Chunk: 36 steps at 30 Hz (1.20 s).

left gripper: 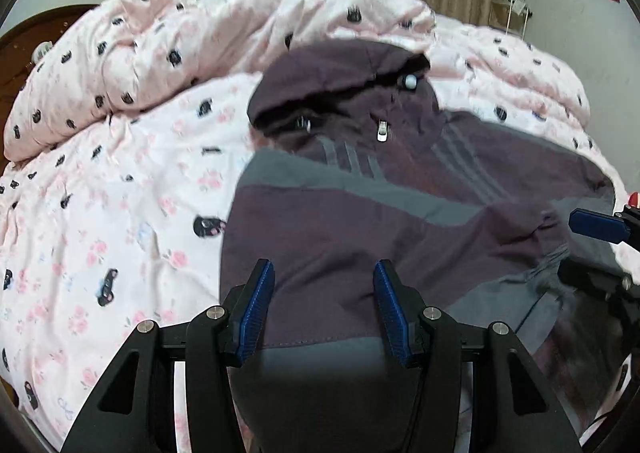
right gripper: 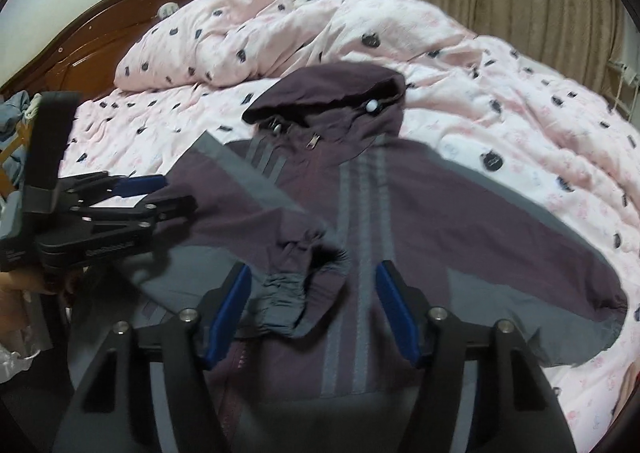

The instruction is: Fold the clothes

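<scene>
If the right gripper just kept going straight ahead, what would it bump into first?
Most likely the jacket's gathered sleeve cuff, lying between the open right gripper fingers on the jacket. Depth is hard to judge here.

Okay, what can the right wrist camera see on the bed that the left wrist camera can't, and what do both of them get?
Only the right wrist view shows the folded-in sleeve's elastic cuff, the far sleeve spread out over the bedding, and the whole left hand-held gripper at the jacket's edge, jaws apart. Only the left wrist view shows the wall fixture beside the curtain, and the right hand-held gripper's blue finger pad. Both show the purple and grey hooded jacket, its zipper pull, the pink duvet and the wooden headboard.
</scene>
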Tool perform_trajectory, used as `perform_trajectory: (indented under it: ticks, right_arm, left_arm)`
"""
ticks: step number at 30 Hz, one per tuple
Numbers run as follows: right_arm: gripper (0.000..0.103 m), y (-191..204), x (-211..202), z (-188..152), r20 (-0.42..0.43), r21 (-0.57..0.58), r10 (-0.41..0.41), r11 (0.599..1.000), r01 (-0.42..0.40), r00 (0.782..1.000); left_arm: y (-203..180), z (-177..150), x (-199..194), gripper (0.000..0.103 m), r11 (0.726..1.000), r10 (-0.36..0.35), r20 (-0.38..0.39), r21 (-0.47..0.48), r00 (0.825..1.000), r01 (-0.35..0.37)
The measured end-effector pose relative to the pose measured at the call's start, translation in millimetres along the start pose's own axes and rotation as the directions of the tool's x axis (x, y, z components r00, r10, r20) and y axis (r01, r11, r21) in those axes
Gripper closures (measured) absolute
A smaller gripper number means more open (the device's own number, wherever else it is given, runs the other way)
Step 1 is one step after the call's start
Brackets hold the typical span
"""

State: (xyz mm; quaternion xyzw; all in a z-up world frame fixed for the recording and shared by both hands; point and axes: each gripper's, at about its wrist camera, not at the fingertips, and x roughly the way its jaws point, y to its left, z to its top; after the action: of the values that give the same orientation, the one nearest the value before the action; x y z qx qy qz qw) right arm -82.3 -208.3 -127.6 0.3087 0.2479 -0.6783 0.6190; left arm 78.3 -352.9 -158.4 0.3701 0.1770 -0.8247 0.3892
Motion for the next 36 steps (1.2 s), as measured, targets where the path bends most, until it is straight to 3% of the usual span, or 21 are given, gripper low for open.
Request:
perform_trajectory:
  ticks: [2, 5, 19, 22, 25, 27, 36]
  right_arm:
    - [0.06, -3.1, 5.4, -0.6, -0.027, 0.02, 0.023, 1.0, -0.022, 0.999]
    - [0.061, -8.1, 13.1, -1.7, -0.055, 0.046, 0.039, 0.998, -0.037, 0.998]
    - [0.062, -12.7, 2.6, 1.2, -0.028, 0.061, 0.117, 0.992, -0.115, 0.993]
    - [0.075, -13.9, 9.0, 0.0, -0.048, 0.083, 0.145, 0.986, -0.141, 0.988]
    - [0.079, -15.3, 17.5, -1.1, -0.068, 0.109, 0.165, 0.982, -0.157, 0.984]
    - [0.089, -17.4, 21.2, -1.8, -0.079, 0.126, 0.174, 0.978, -0.164, 0.982]
    - [0.094, -26.3, 8.5, 0.1, -0.075, 0.167, 0.233, 0.962, -0.218, 0.97]
  left_arm:
    - [-1.4, -2.5, 4.0, 0.056, 1.0, 0.005, -0.021, 0.01, 1.0, -0.005]
    - [-1.6, -4.4, 6.3, 0.056, 1.0, -0.001, -0.033, 0.008, 0.999, 0.001]
    - [-3.6, -3.1, 10.4, 0.056, 1.0, -0.007, -0.044, 0.001, 0.999, 0.007]
    - [-4.1, -3.4, 10.8, 0.056, 1.0, -0.005, -0.043, 0.001, 0.999, 0.005]
    - [-3.7, -3.8, 11.7, 0.056, 1.0, -0.004, -0.044, -0.003, 0.999, 0.004]
    - [-3.2, -4.2, 12.6, 0.056, 1.0, -0.004, -0.046, -0.007, 0.999, 0.004]
    - [-1.8, -5.2, 9.6, 0.056, 1.0, -0.011, -0.036, -0.017, 0.999, 0.01]
